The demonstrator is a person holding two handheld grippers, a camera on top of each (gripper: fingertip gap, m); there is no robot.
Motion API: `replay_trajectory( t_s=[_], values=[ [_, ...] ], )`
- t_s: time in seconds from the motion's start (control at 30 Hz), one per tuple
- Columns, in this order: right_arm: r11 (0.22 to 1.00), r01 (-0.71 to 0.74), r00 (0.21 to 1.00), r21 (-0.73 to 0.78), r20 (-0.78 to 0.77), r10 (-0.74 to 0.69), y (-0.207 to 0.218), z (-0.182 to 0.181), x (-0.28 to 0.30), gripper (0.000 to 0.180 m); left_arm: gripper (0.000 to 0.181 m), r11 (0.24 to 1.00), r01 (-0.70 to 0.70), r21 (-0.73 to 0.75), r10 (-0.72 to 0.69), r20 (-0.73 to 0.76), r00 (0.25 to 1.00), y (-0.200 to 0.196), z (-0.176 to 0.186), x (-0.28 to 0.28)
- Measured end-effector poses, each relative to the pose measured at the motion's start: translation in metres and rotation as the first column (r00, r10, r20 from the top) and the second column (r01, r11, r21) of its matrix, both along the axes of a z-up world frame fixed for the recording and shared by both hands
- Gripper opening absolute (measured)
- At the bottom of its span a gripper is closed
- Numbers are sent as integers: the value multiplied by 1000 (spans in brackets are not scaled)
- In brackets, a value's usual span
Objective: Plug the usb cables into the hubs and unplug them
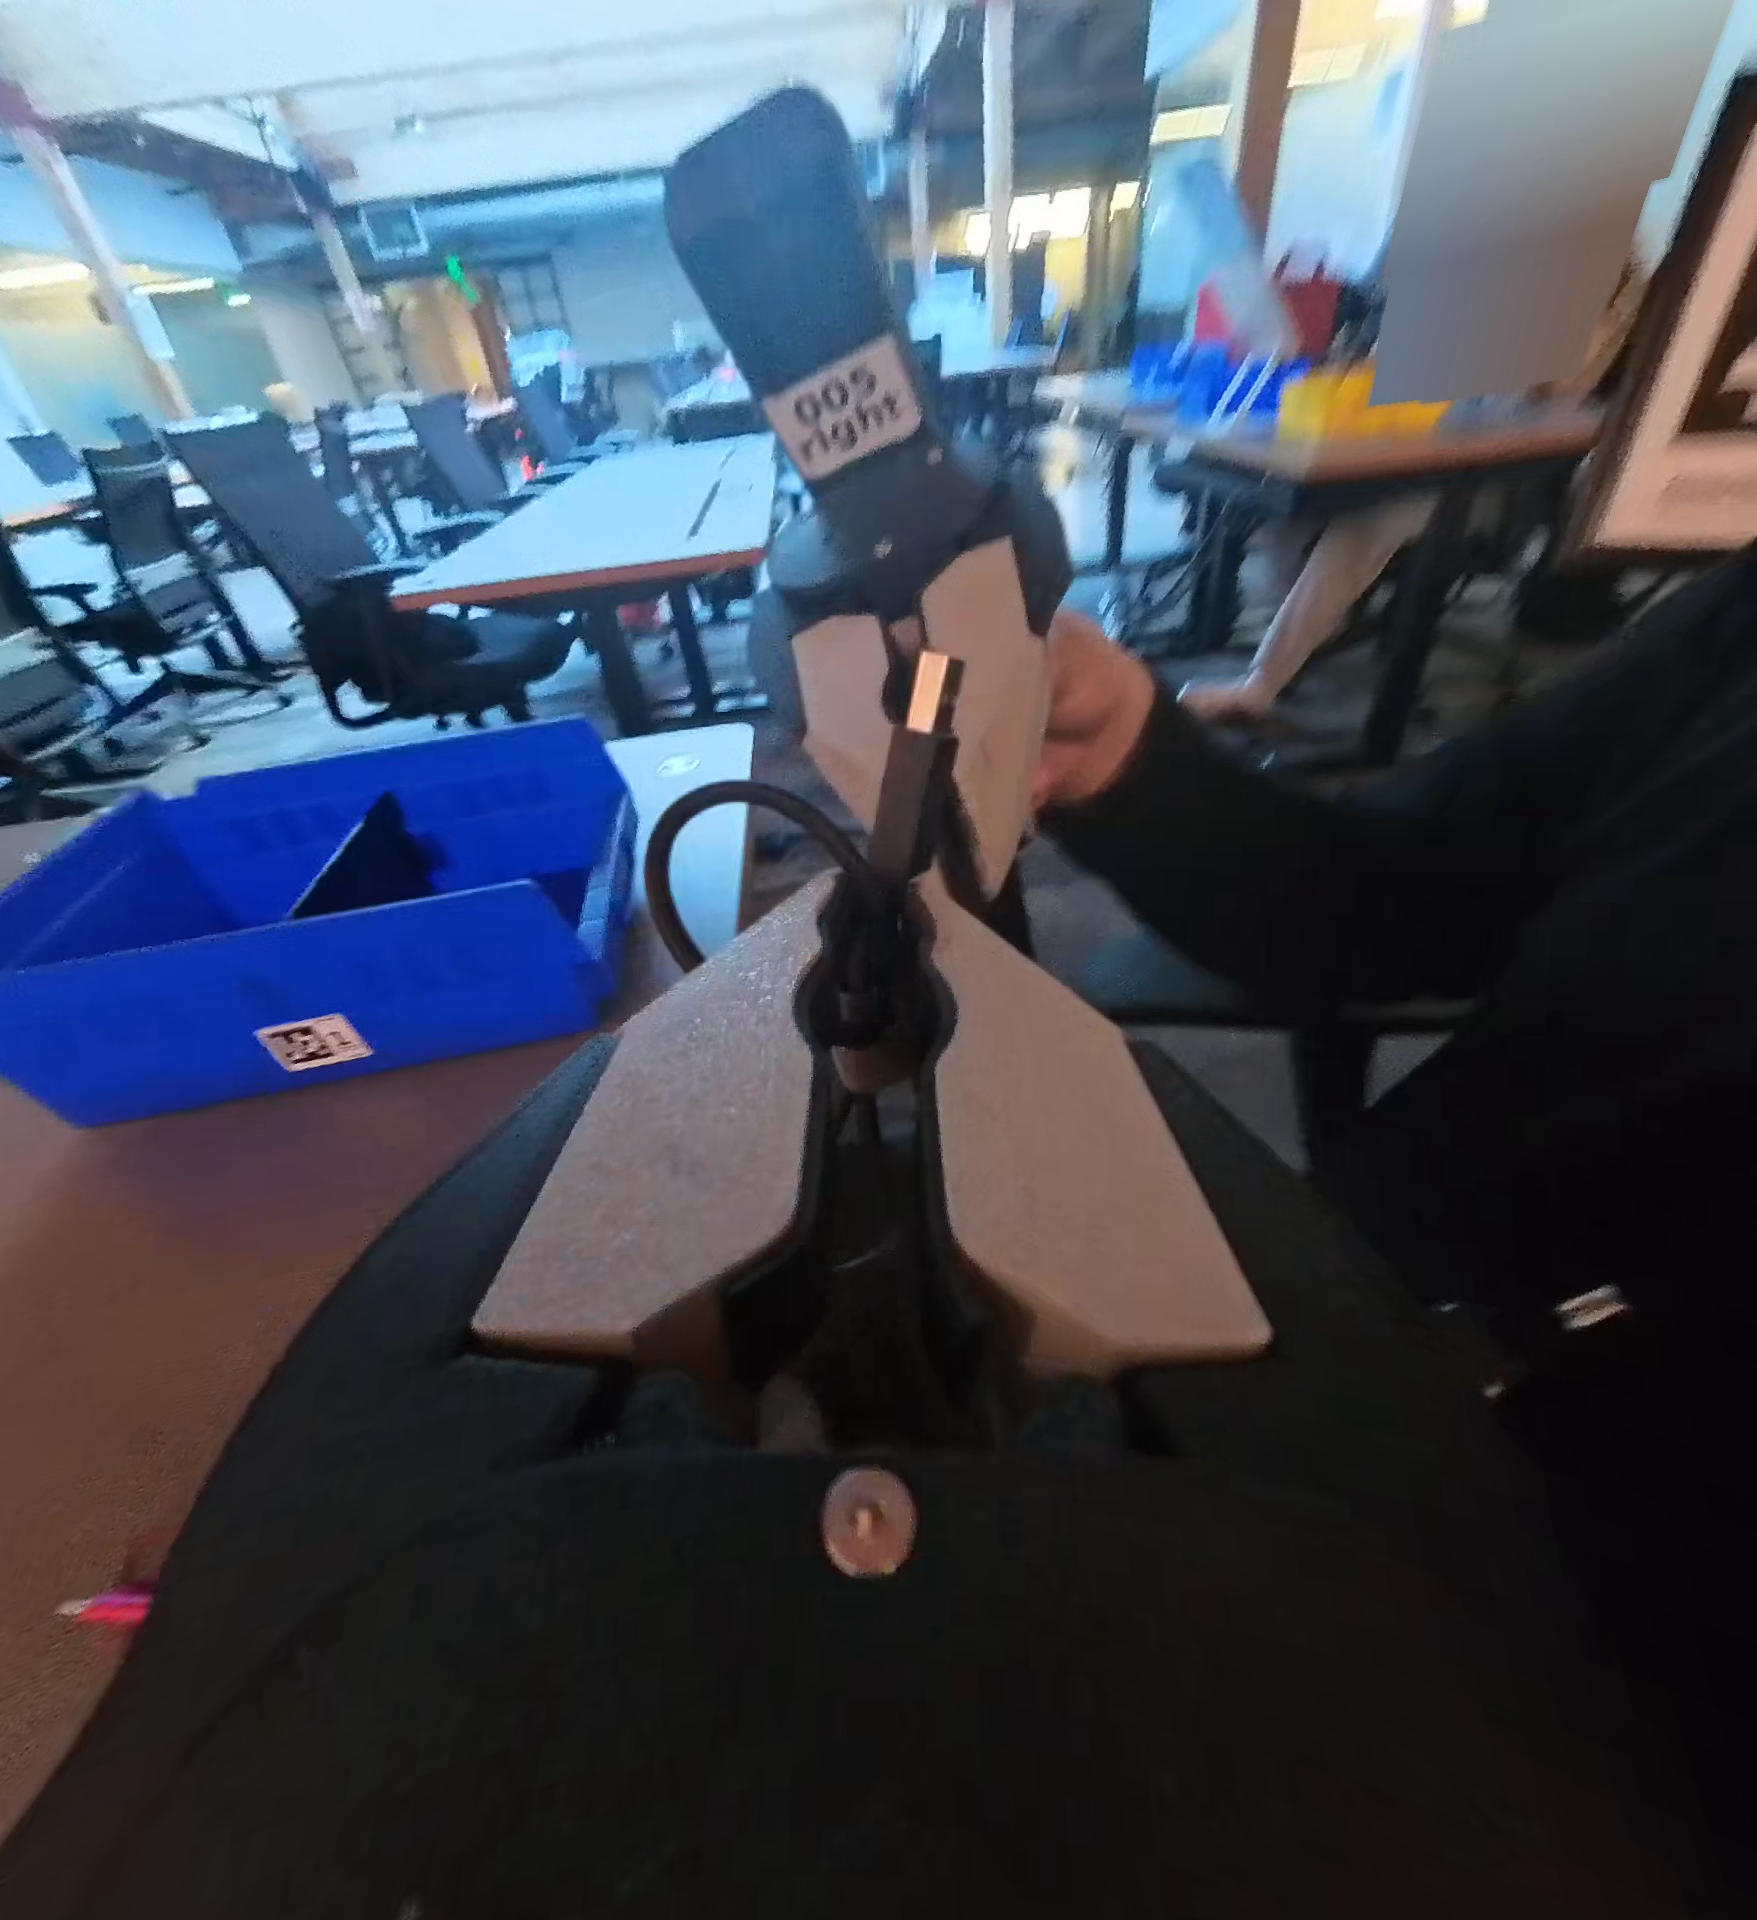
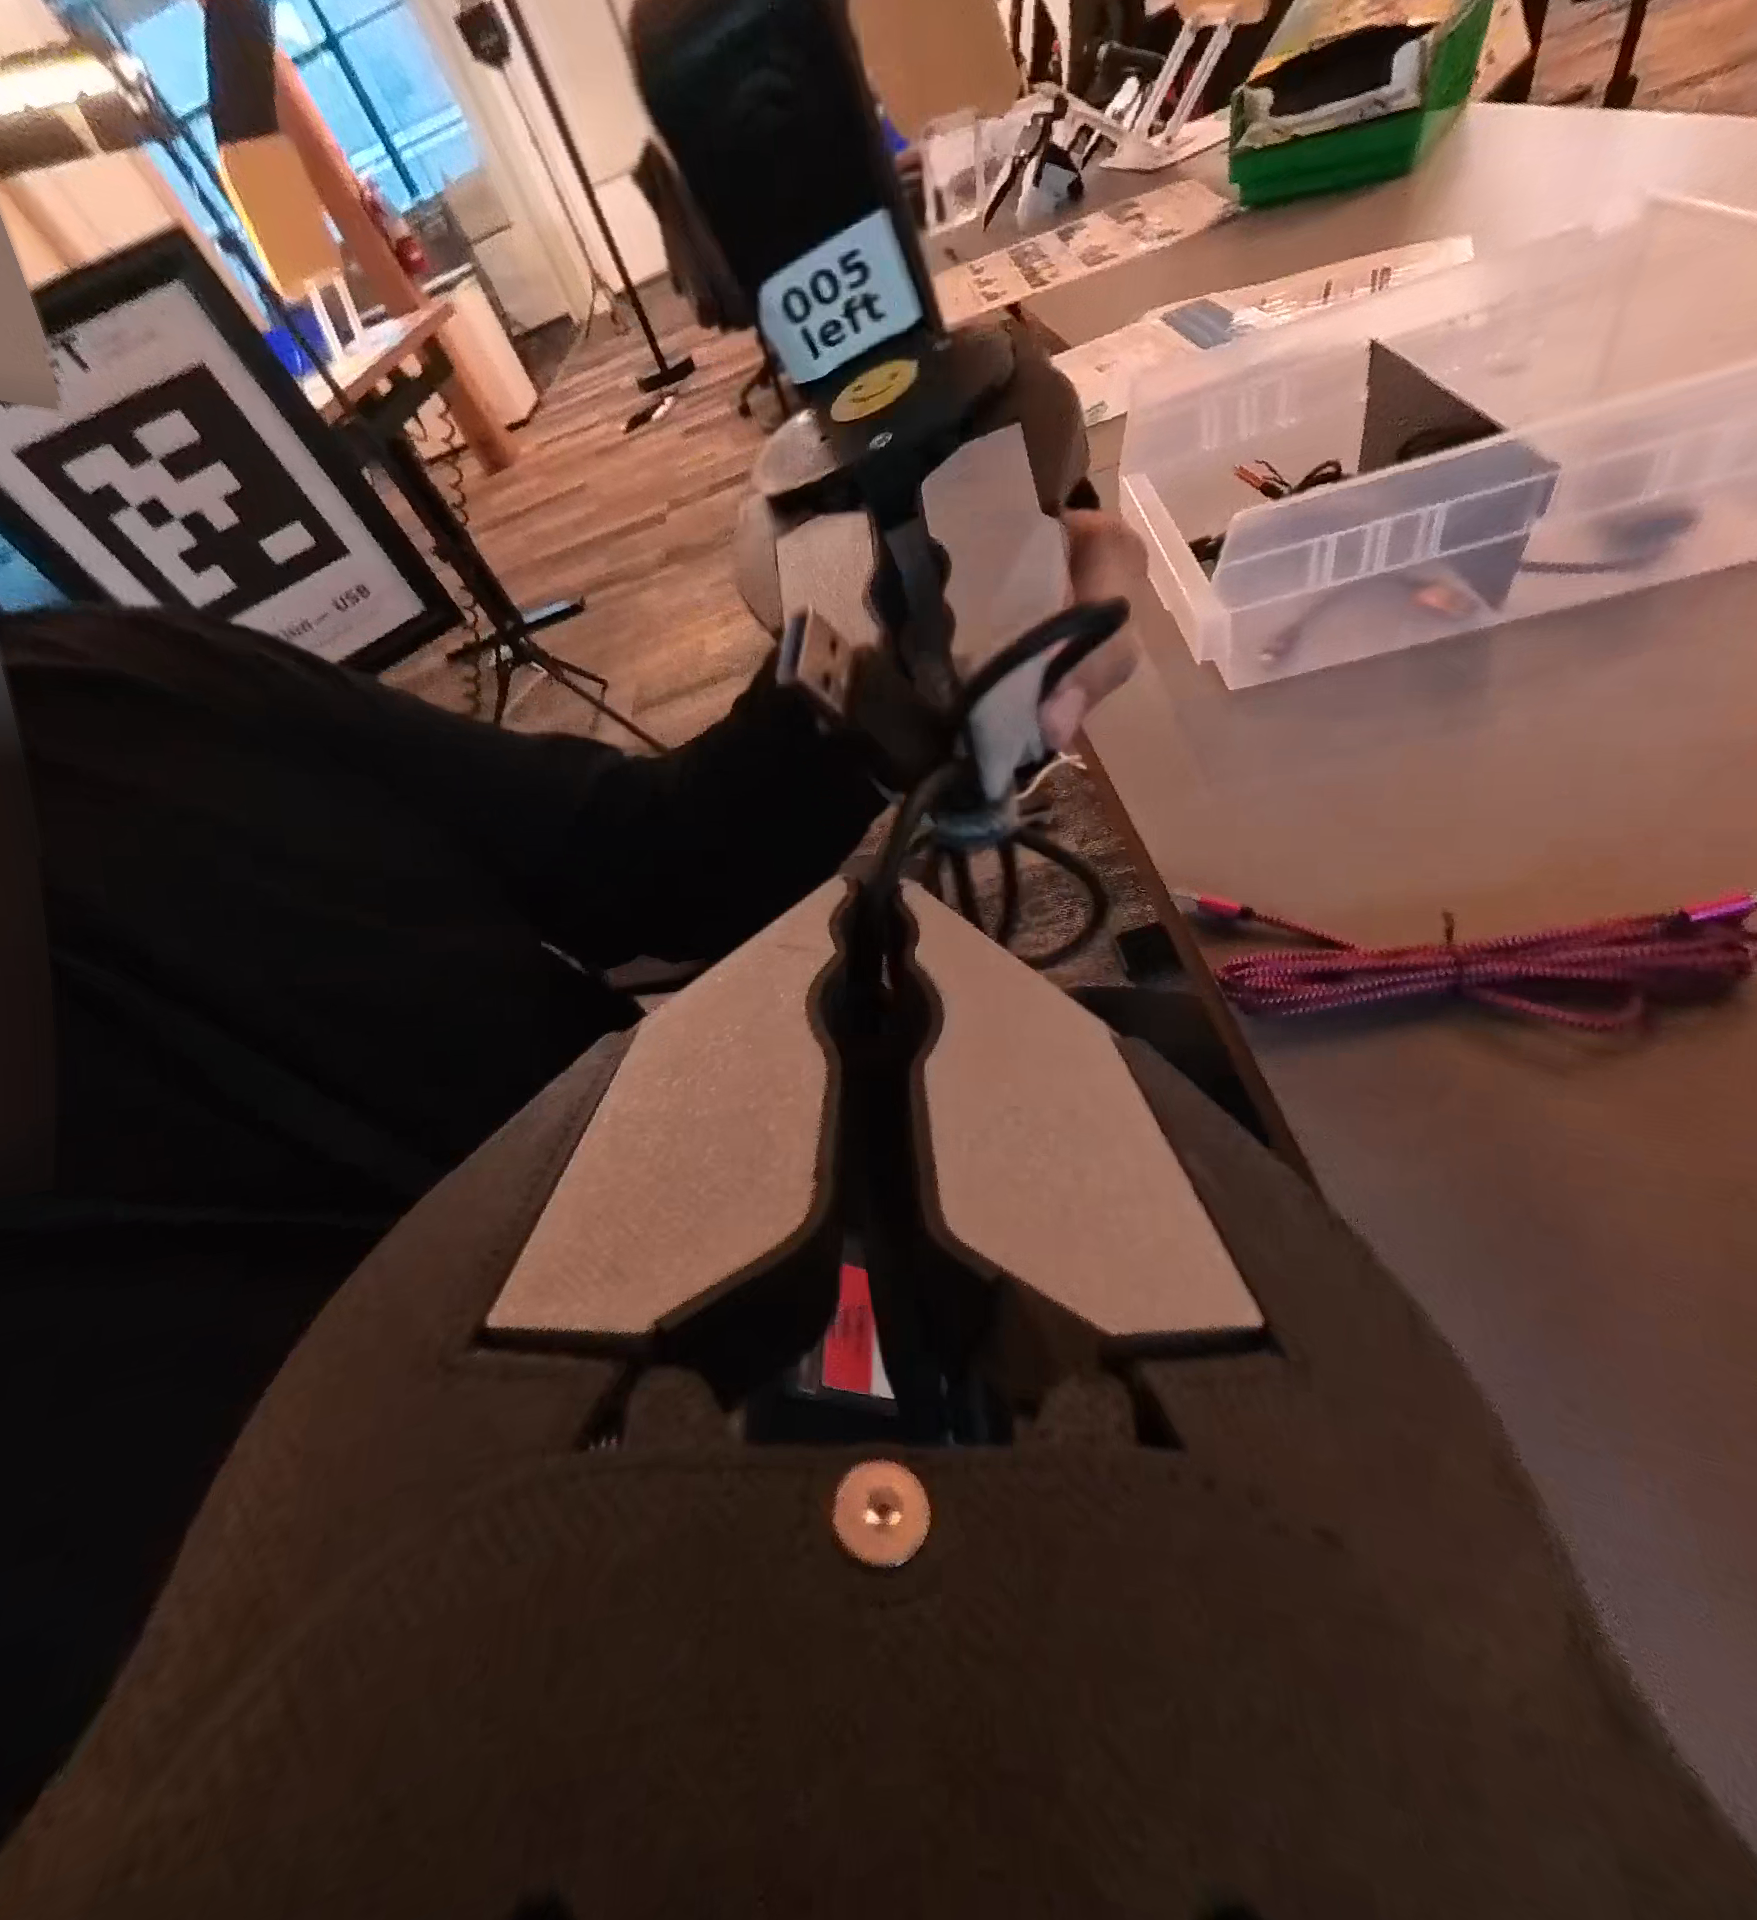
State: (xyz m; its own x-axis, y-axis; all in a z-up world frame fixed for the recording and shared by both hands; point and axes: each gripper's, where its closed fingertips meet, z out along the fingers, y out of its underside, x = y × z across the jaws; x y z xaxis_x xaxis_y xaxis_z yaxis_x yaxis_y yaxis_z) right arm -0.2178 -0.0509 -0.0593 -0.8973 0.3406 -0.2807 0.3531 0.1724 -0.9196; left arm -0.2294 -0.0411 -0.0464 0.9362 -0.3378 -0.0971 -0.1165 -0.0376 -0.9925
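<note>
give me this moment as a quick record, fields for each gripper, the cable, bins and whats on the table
left gripper: shut on black usb cable
right gripper: shut on the same black cable
black usb cable: held in the air between both grippers, metal plug free, not in any hub
hub: not clearly visible
blue bin: on table, dark divider inside
clear bin: on table, holds small cables
red braided cable: coiled on table, untouched

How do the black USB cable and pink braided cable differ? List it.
The black USB cable is smooth, the pink braided cable woven. The black one is clamped by the left gripper and right gripper; the pink one lies bundled on the table. Both show a free plug.
</note>
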Motion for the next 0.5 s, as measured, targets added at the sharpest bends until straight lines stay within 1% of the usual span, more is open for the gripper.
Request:
replay_trajectory(
  t_s=[0.07,0.2,0.3,0.33,0.4,0.43,0.5],
  values=[
    [999,-21,999,35,-24,22,-7,-3,-4,0,6,1000,5,22,-6,72,997,-10,5,-2],
    [990,-8,998,144,-58,17,-19,-18,-20,0,6,994,-108,5,107,93,990,-23,1,-13],
    [970,8,996,244,-89,15,-22,-29,-30,1,6,969,-241,-45,242,34,970,-29,-9,-24],
    [961,25,993,276,-118,8,-20,-31,-34,7,6,954,-293,-67,293,-1,956,-31,-14,-29],
    [950,84,980,302,-199,-23,-14,-24,-42,29,6,929,-357,-98,352,-67,934,-35,-22,-34],
    [951,102,971,292,-236,-32,-11,-18,-44,29,6,923,-370,-108,363,-80,928,-37,-25,-34],
    [967,78,957,242,-289,-5,-12,-3,-38,30,6,917,-377,-128,369,-83,926,-38,-29,-33]
  ],
)
